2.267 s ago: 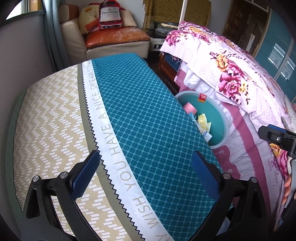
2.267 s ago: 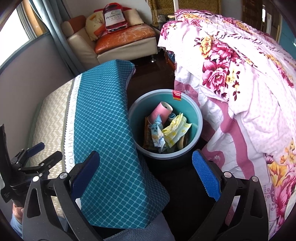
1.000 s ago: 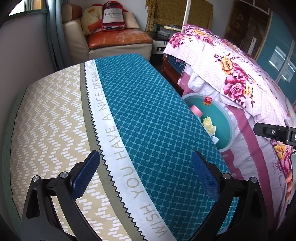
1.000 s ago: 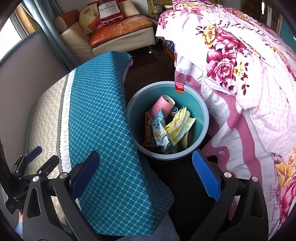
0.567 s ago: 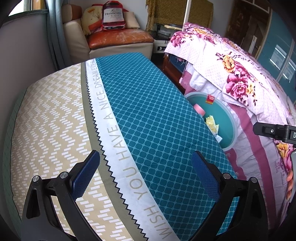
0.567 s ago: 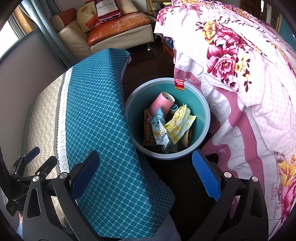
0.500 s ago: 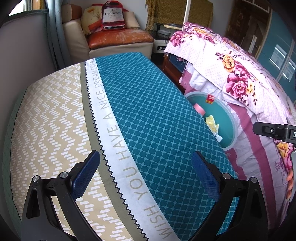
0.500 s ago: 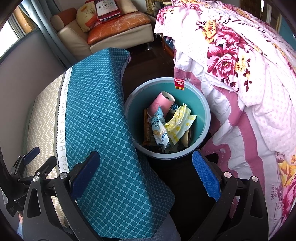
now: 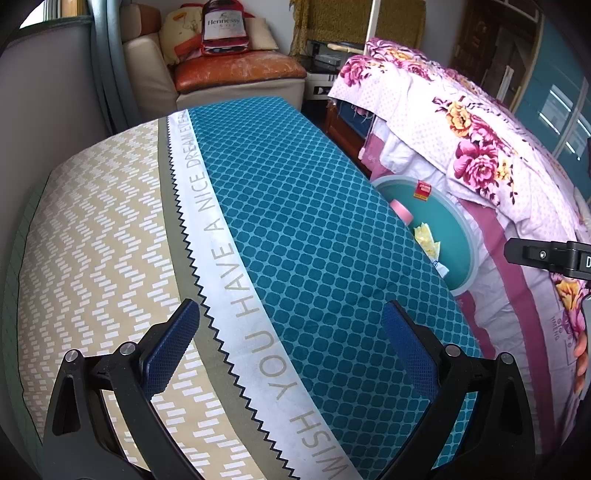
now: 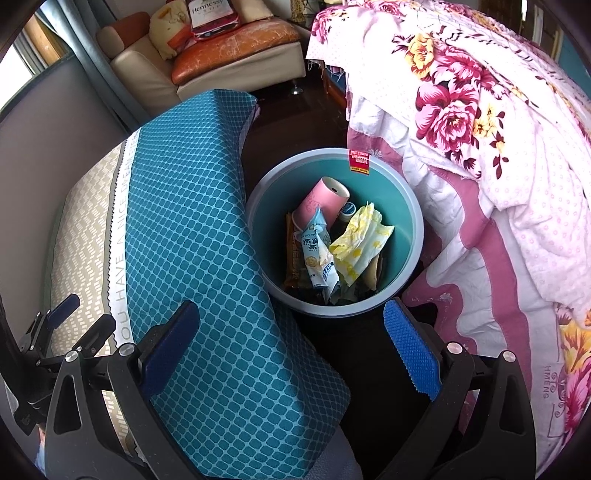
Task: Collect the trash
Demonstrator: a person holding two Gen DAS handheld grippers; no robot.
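Note:
A teal bin (image 10: 406, 206) stands on the dark floor between the table and the bed. Inside lie a pink roll (image 10: 323, 201), a blue-white snack wrapper (image 10: 317, 258), a crumpled yellow-white wrapper (image 10: 364, 242) and a brown packet (image 10: 291, 258). My right gripper (image 10: 290, 343) hangs open above and in front of the bin, nothing between its blue pads. My left gripper (image 9: 290, 341) is open over the table's cloth (image 9: 295, 229), empty. In the left wrist view the bin (image 9: 454, 229) peeks out past the table edge, and the right gripper's black tip (image 9: 546, 254) shows at the right.
The table carries a teal and beige cloth (image 10: 192, 221) with printed lettering. A bed with a floral quilt (image 10: 480, 129) crowds the bin's right side. A sofa (image 10: 221, 59) with a bottle-shaped cushion (image 9: 221, 26) stands at the back. Dark floor (image 10: 295, 118) runs between table and bed.
The right gripper has shifted slightly so the bin sits a little higher and larger in its view. The left gripper barely drifted over the cloth. Both stayed open and empty.

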